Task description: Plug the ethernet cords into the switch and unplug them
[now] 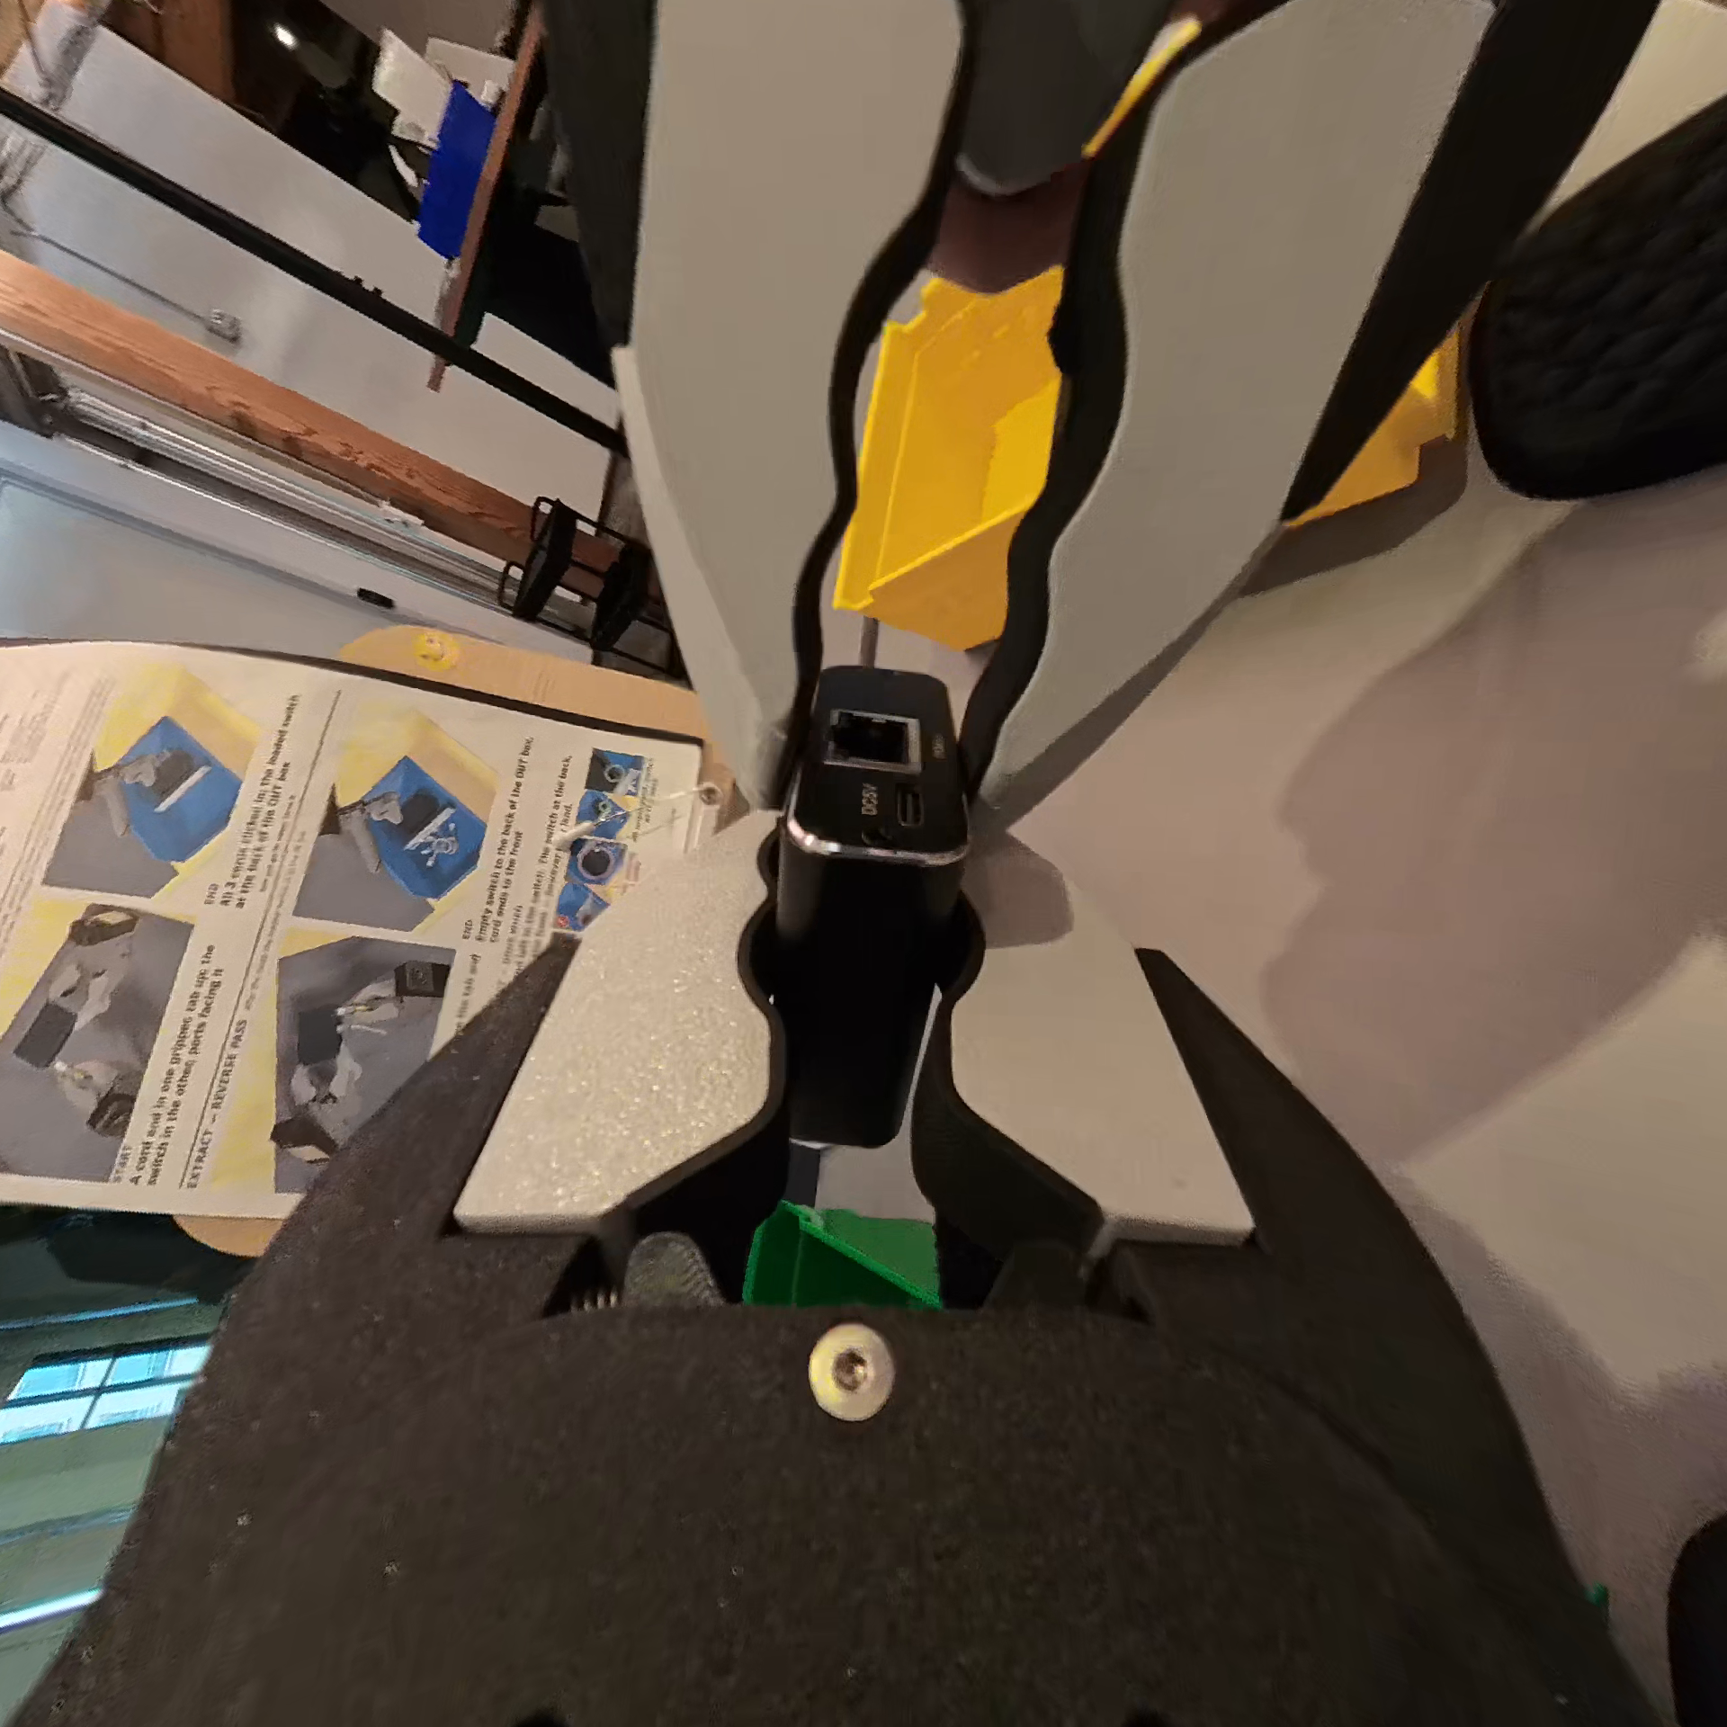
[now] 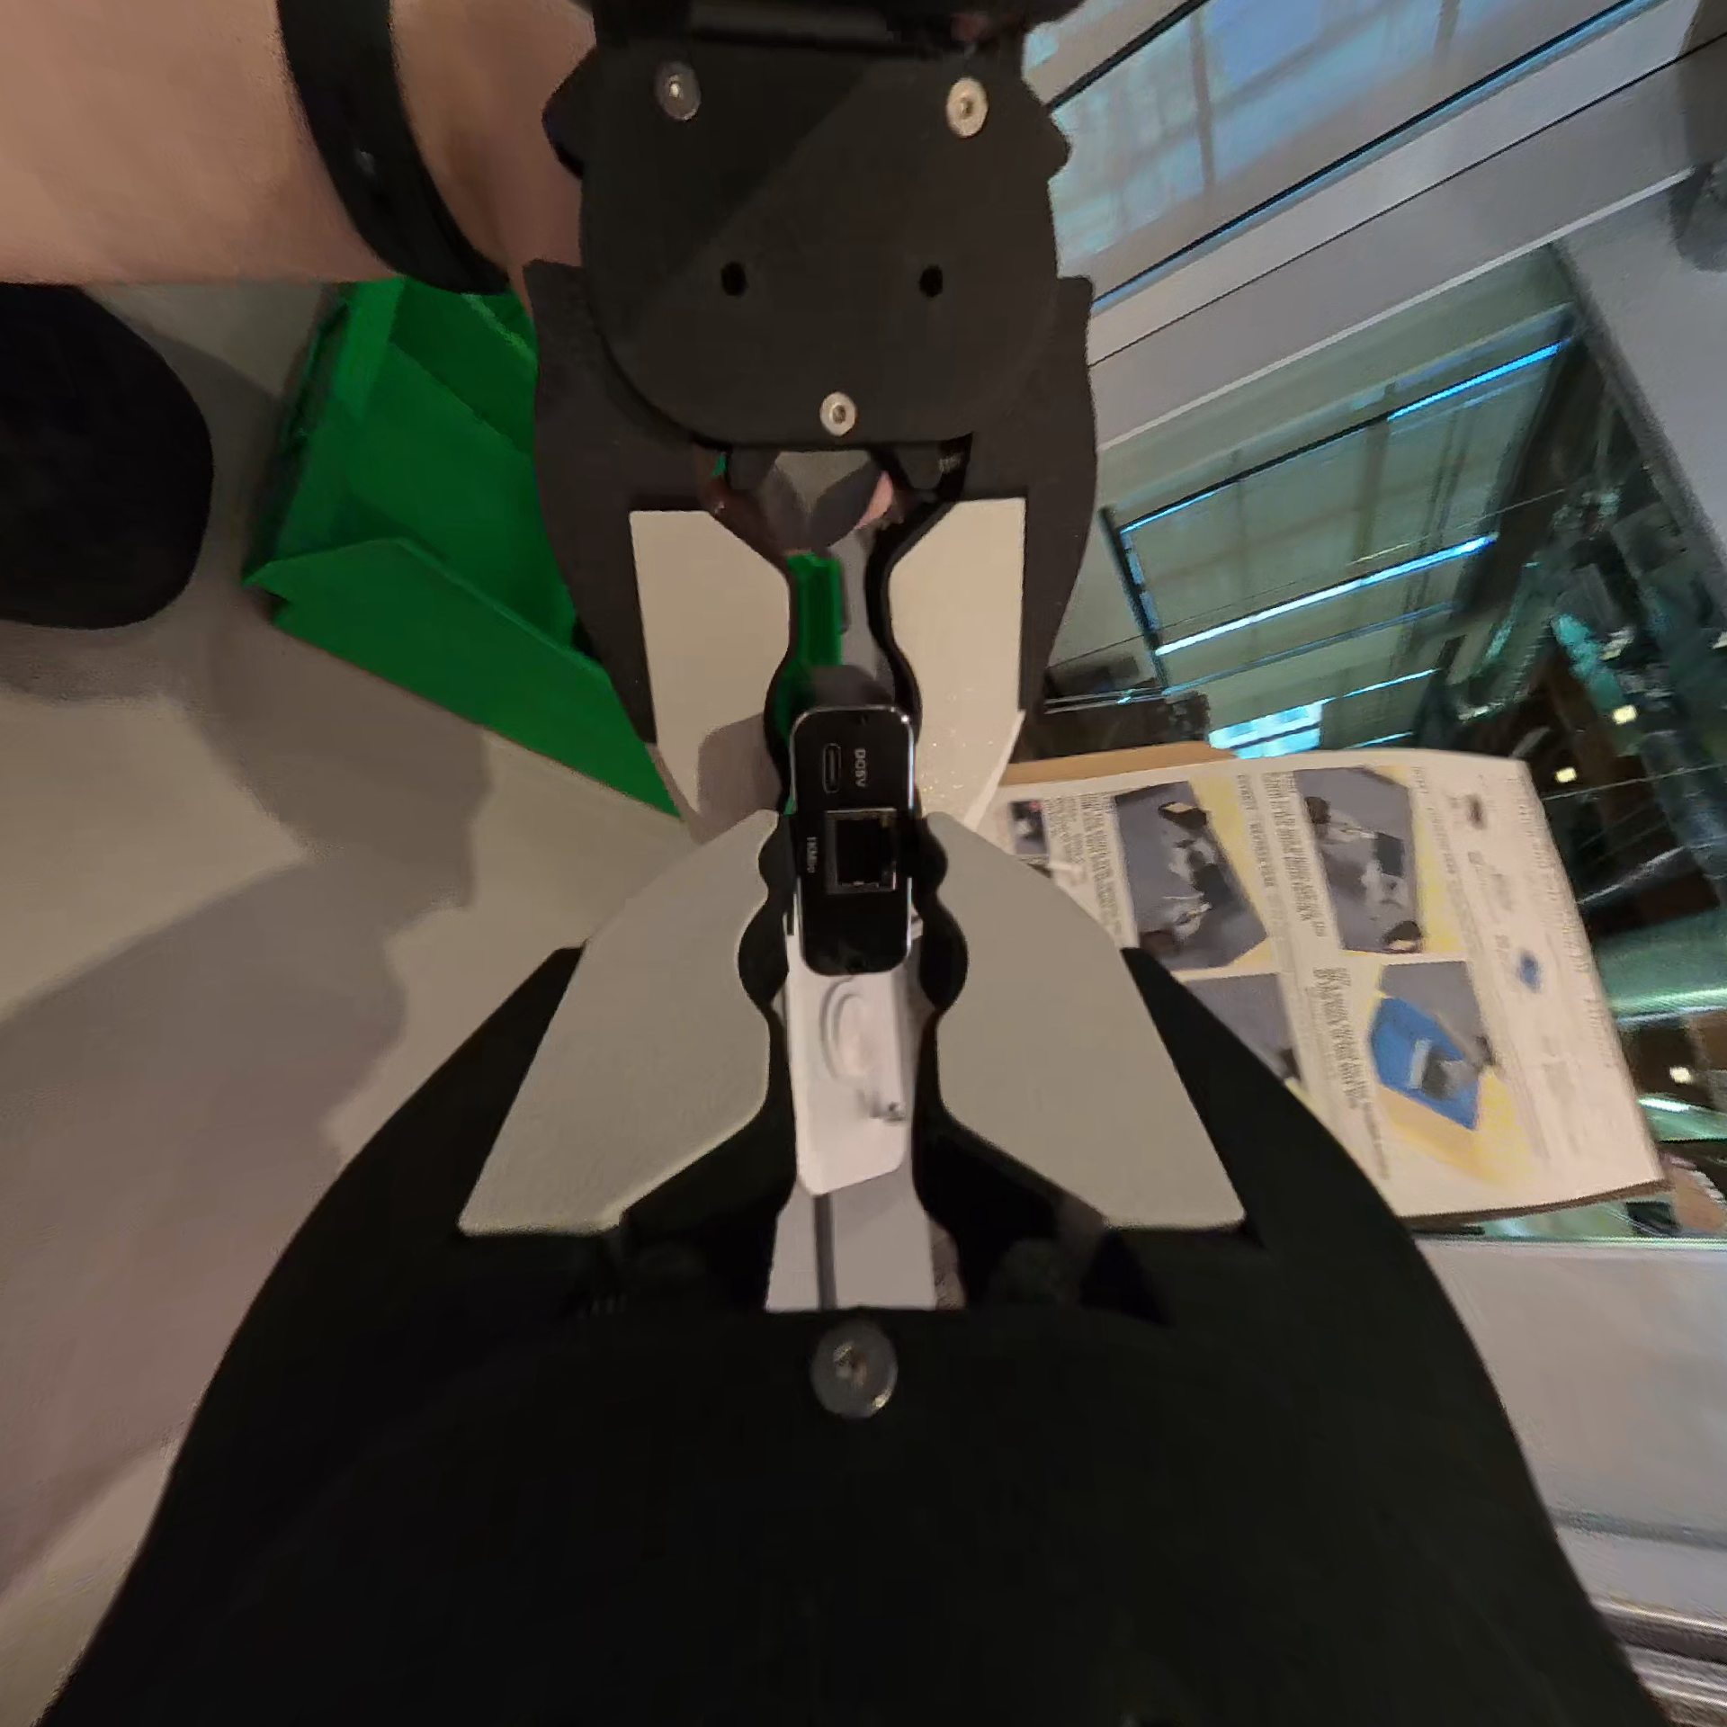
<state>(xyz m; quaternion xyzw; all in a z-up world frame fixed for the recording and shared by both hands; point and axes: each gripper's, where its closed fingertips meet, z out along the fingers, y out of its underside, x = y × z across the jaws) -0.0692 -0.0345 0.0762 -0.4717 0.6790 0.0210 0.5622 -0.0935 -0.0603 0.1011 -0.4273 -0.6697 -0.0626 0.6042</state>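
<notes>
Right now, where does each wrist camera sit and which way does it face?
Left wrist view: sits on the left gripper, looks along its fingers at the clamped switch; right gripper and yellow bin beyond.
Right wrist view: sits on the right gripper, faces the opposite way; left gripper, a hand and green bin beyond.
Shared: switch, both grippers, instruction sheet.

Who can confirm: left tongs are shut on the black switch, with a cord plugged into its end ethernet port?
Not quite. The left tongs are shut on the black switch, but its end ethernet port is empty, with no cord plugged in. The left wrist view shows this.
</notes>
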